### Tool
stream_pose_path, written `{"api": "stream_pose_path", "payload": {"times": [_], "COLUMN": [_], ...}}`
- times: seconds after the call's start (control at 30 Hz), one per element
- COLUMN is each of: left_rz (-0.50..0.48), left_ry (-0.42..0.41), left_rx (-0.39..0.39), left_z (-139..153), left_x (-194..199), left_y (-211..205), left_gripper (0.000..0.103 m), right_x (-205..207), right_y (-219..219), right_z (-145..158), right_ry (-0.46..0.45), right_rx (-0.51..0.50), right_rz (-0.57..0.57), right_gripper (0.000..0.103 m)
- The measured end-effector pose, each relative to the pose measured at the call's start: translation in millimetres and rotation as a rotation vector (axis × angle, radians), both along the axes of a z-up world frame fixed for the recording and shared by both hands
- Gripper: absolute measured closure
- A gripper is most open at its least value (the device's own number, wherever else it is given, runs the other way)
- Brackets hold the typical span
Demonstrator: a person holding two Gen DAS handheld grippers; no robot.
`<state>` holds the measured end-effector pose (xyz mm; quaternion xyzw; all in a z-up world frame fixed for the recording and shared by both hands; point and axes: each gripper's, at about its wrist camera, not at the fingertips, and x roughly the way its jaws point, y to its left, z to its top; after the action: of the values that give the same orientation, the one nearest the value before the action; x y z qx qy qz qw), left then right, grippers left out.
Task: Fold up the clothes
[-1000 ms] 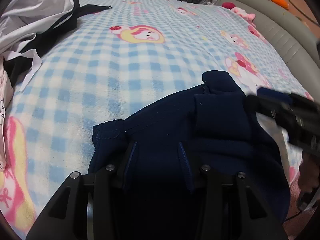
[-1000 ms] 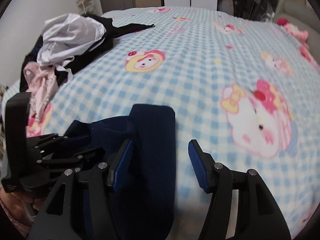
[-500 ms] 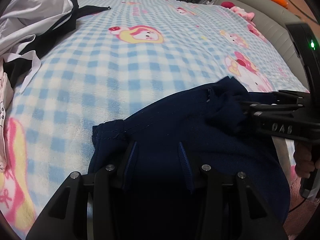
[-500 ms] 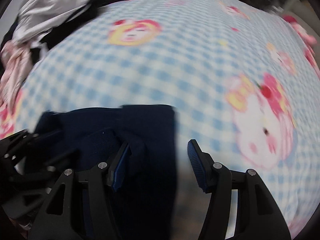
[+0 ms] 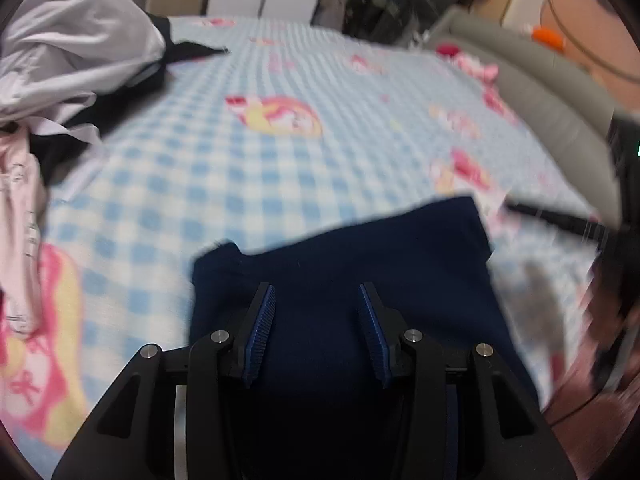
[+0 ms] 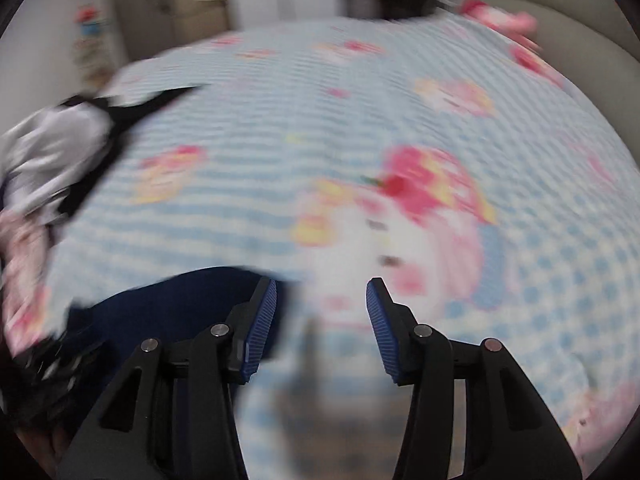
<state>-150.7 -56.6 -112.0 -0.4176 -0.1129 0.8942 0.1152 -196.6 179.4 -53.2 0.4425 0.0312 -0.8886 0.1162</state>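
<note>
A folded navy blue garment (image 5: 352, 256) lies on the blue checked cartoon blanket (image 5: 224, 152) near its front edge. My left gripper (image 5: 316, 320) is open just above the garment, its blue pads apart with nothing between them. In the blurred right wrist view the garment (image 6: 180, 304) is at the lower left. My right gripper (image 6: 322, 320) is open and empty over the bare blanket (image 6: 360, 128), just right of the garment's edge. The right gripper's black body shows at the right edge of the left wrist view (image 5: 560, 220).
A pile of unfolded clothes, silver-white, black and pink (image 5: 68, 60), lies at the left of the bed; it also shows in the right wrist view (image 6: 52, 160). A grey padded bed edge (image 5: 540, 92) runs along the right, with pink plush items (image 5: 476, 66) beside it.
My left gripper has opened and lifted back off the navy garment. My right gripper has let the folded part lie flat and swung right, off the garment. Both views are blurred from motion.
</note>
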Motion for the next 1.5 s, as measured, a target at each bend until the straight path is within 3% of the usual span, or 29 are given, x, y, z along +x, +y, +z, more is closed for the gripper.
{"api": "stream_pose_path", "payload": {"times": [0.07,0.13,0.17,0.23,0.27,0.3,0.37,0.43,0.53,0.6,0.67,0.7,0.83,0.93,0.97,1.0,1.03,1.1,1.2,1.23,1.3,1.37,1.47,1.5], "left_rz": [0.036,0.080,0.104,0.161,0.193,0.215,0.146,0.129,0.080,0.052,0.019,0.003,-0.048,-0.033,-0.020,-0.006,0.007,0.012,0.067,0.057,-0.045,-0.149,-0.262,-0.258], "left_ry": [-0.044,-0.084,-0.092,-0.093,-0.089,-0.087,-0.128,-0.149,-0.133,-0.126,-0.120,-0.116,-0.036,-0.046,-0.087,-0.129,-0.171,-0.157,-0.019,0.019,0.063,0.052,-0.039,-0.091], "left_rx": [-0.033,-0.061,-0.037,0.077,0.137,0.169,0.272,0.297,0.268,0.237,0.172,0.140,0.104,0.068,0.022,-0.025,-0.072,-0.079,-0.038,-0.010,0.019,-0.007,-0.069,-0.135], "left_z": [-7.6,-16.8,-17.9,-12.7,-9.7,-8.9,-20.2,-28.2,-27.7,-25.6,-20.1,-15.6,18.5,15.9,3.8,-8.8,-21.3,-19.0,18.4,29.3,40.5,32.9,0.6,-14.4], "left_x": [-5.2,-8.4,-6.8,0.1,4.4,7.0,2.2,-1.8,-3.9,-5.8,-13.4,-18.0,-25.1,-48.8,-57.2,-65.5,-73.8,-66.5,-36.1,-26.1,-11.9,-14.8,-33.8,-43.9], "left_y": [-8.5,-19.9,-29.2,-54.2,-67.4,-77.5,-85.8,-84.0,-67.7,-55.2,-42.2,-37.0,-27.9,-29.0,-27.5,-26.0,-24.4,-28.5,-37.5,-36.8,-20.3,2.5,32.0,36.8], "left_gripper": [0.058,0.064,0.068,0.065,0.054,0.050,0.050,0.051,0.056,0.087,0.096,0.096,0.096,0.092,0.090,0.081,0.074,0.071,0.056,0.056,0.056,0.056,0.056,0.060], "right_x": [1.0,-4.8,-10.6,-11.8,-9.5,-6.8,-2.8,-9.0,-26.3,-37.6,-35.3,-31.6,-20.2,-26.5,-36.7,-46.9,-52.6,-62.1,-41.3,-32.0,-20.0,-16.7,-28.6,-37.2], "right_y": [-26.5,-32.6,-22.5,7.4,12.9,16.5,14.4,11.0,4.0,1.0,-0.1,0.7,16.7,29.1,35.8,40.0,45.4,57.1,68.7,63.6,41.2,18.9,-12.4,-14.4], "right_z": [-16.6,-45.0,-54.7,-54.0,-48.8,-42.8,-31.7,-32.8,-52.3,-67.3,-66.2,-60.9,-20.4,-2.1,-3.2,-11.3,-19.1,-34.1,-14.1,-6.9,-4.2,-10.2,-35.2,-45.2], "right_ry": [-0.052,-0.096,-0.105,-0.114,-0.093,-0.067,-0.022,-0.065,-0.204,-0.242,-0.231,-0.211,-0.095,-0.022,-0.019,-0.029,-0.060,-0.131,-0.042,-0.014,-0.003,-0.012,-0.056,-0.071], "right_rx": [0.052,0.143,0.147,-0.010,-0.039,-0.057,-0.059,-0.105,-0.168,-0.177,-0.201,-0.217,-0.293,-0.277,-0.246,-0.186,-0.144,-0.069,-0.168,-0.161,-0.129,-0.090,-0.016,0.032], "right_rz": [0.077,0.028,-0.023,-0.120,-0.140,-0.154,-0.115,-0.063,-0.011,-0.011,-0.014,-0.012,-0.014,-0.037,-0.056,-0.091,-0.123,-0.184,-0.184,-0.164,-0.102,-0.050,0.007,-0.017], "right_gripper": [0.053,0.056,0.056,0.055,0.054,0.053,0.049,0.047,0.047,0.048,0.066,0.082,0.088,0.083,0.071,0.067,0.065,0.065,0.061,0.056,0.056,0.056,0.060,0.063]}}
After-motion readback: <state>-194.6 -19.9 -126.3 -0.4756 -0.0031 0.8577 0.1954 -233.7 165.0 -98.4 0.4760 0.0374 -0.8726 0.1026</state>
